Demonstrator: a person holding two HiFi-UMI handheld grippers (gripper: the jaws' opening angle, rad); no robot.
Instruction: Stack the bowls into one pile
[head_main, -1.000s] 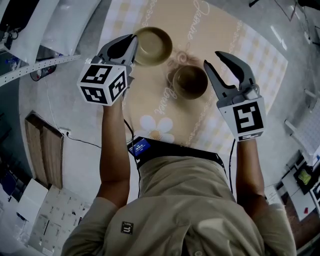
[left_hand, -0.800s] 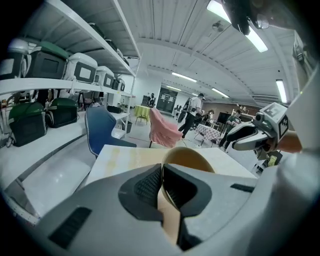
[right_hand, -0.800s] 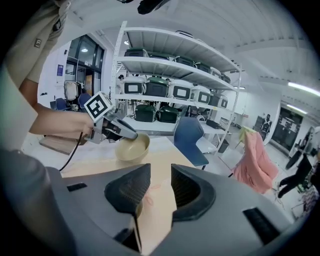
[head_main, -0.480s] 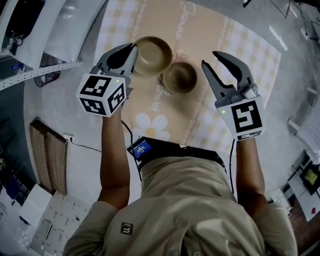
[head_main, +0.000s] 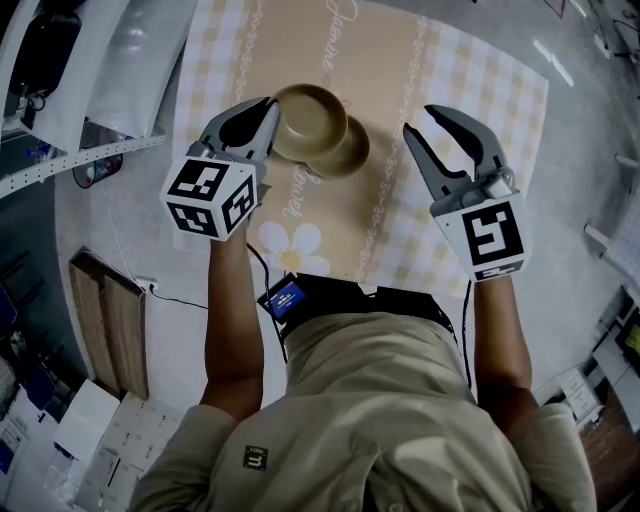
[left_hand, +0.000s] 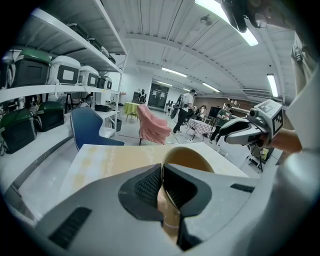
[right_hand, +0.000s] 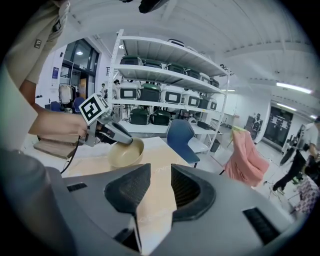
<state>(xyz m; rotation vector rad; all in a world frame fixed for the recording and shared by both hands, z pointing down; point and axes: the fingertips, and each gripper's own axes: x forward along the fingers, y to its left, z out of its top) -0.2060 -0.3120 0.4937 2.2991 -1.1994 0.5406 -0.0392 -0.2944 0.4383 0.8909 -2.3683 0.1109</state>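
My left gripper (head_main: 264, 112) is shut on the rim of a tan bowl (head_main: 310, 108) and holds it above the table. In the left gripper view the bowl's wall (left_hand: 172, 210) stands clamped between the pads. A second, darker bowl (head_main: 351, 157) rests on the cloth underneath, mostly hidden by the held one. To the right, my right gripper (head_main: 428, 120) hangs open and empty, apart from both bowls. In the right gripper view its jaws (right_hand: 161, 175) frame only cloth, with the held bowl (right_hand: 126, 152) and the left gripper (right_hand: 107, 131) further off.
A beige checked cloth with a flower print covers the table (head_main: 450, 200). Shelving (left_hand: 55, 85) with storage boxes lines one side, and a blue chair (left_hand: 87, 125) stands by the table's far edge. A cable (head_main: 160, 290) and a wooden board (head_main: 105, 320) lie on the floor.
The left gripper has carried its bowl toward the second bowl, and the two now overlap in the head view. The right gripper has drawn away from the second bowl, still open.
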